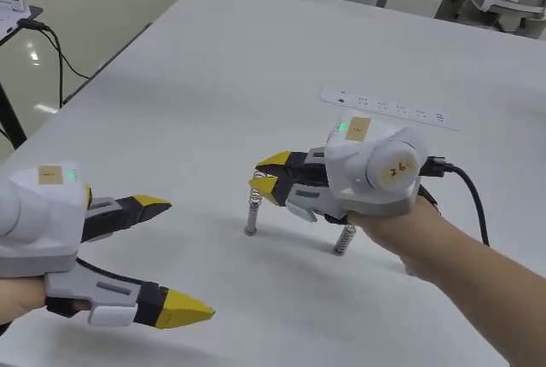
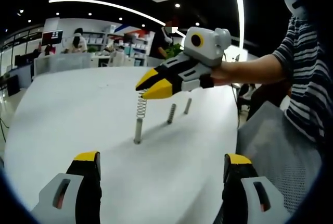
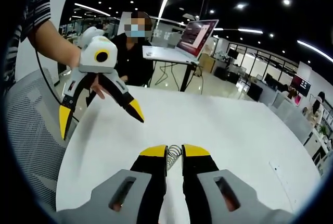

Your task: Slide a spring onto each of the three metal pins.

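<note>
On the white table (image 1: 213,68), my right gripper (image 1: 270,179) is shut on a spring (image 1: 255,186) that sits over the top of an upright metal pin (image 1: 251,220). In the right gripper view the coil (image 3: 174,156) shows between the yellow tips of that gripper (image 3: 174,151). The left gripper view shows the right gripper (image 2: 151,89), the held spring (image 2: 141,105) above its pin (image 2: 138,132), and two more pins (image 2: 171,113) (image 2: 187,106) that look wrapped in springs. One of these stands by the hand (image 1: 344,239). My left gripper (image 1: 175,256) (image 2: 161,159) is open, holds nothing, and stands to the left.
A white power strip (image 1: 388,109) lies behind the pins, and a black cable (image 1: 467,188) trails off to the right. The table's left edge (image 1: 94,81) drops to the floor. A seated person (image 3: 132,52) and a laptop (image 3: 195,36) are across the table.
</note>
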`<state>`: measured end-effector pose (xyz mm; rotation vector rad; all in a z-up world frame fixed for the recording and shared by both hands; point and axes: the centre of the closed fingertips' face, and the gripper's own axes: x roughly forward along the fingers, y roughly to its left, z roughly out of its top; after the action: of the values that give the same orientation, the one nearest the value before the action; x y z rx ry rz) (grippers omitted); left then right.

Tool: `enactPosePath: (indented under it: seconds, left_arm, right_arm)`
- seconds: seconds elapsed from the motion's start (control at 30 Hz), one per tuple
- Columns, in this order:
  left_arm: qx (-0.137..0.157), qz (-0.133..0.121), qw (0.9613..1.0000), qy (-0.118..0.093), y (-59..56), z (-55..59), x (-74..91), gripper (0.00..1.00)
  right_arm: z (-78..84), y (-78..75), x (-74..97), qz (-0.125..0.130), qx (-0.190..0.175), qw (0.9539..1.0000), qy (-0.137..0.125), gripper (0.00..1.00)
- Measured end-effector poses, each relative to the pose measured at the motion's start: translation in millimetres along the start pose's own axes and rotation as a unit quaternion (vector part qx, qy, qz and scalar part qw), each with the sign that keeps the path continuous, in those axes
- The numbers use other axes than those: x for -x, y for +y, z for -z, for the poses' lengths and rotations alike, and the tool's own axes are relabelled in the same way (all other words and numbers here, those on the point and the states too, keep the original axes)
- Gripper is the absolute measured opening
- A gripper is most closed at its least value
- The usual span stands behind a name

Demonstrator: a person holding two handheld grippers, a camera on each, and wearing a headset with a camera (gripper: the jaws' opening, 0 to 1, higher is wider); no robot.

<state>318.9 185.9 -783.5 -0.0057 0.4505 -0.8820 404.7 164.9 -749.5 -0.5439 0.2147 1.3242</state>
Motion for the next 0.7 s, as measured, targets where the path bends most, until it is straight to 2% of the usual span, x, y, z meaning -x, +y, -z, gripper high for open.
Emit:
enactPosePath:
  seconds: [0.57,0.7]
  left_arm:
    - [0.003,0.001,1.0,0.003,0.0,2.2,0.1,0.95]
    - [0.004,-0.001,1.0,0.002,0.6,2.6,-0.1,0.95]
  right_arm:
    - [13.2,3.4,-8.1,-0.009,-0.007,0.9998,0.016,0.08]
    - [20.4,4.3,-12.4,-0.011,-0.01,0.9996,0.024,0.08]
